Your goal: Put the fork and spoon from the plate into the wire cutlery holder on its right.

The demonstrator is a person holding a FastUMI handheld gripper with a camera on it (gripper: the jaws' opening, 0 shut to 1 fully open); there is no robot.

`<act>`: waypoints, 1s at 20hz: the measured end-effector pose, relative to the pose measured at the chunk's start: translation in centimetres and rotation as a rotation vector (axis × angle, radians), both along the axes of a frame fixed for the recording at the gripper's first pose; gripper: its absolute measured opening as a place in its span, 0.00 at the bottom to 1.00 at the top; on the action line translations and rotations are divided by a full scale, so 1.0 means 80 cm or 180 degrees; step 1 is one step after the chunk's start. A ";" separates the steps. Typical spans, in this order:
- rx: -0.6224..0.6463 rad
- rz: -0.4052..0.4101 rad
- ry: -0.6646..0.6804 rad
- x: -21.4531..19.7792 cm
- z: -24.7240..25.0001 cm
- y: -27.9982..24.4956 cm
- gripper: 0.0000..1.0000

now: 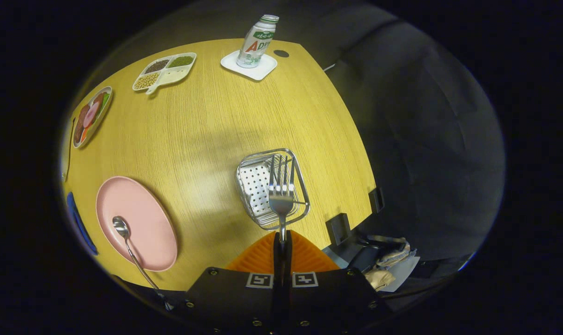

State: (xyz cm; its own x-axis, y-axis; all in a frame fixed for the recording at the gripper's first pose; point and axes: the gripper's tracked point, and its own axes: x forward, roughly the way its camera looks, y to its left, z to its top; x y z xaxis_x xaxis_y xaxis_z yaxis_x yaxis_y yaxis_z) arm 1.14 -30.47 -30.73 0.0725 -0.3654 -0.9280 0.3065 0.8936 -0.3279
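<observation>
One wooden table (207, 125), jaws gripping fork (281, 193)

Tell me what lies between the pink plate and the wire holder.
Gripper view: bare wooden tabletop between pink plate and wire cutlery holder.

"AD" on bottle (257, 41)

Gripper-mounted fisheye, high above counter (207, 139), facing steeply down along gripper (282, 242); cutlery holder (262, 186) near.
</observation>
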 end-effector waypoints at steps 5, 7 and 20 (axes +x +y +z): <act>0.0242 0.0042 0.0260 0.002 -0.017 -0.008 0.01; 0.0303 0.0023 0.0304 0.004 -0.020 -0.012 0.01; 0.0264 0.0221 0.0259 0.026 -0.002 -0.020 0.62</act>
State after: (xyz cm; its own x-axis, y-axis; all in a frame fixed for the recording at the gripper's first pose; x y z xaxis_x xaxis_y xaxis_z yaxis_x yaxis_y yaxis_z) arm 3.25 -32.09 -30.86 0.0181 -0.2837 -0.9587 0.2184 0.9369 -0.2731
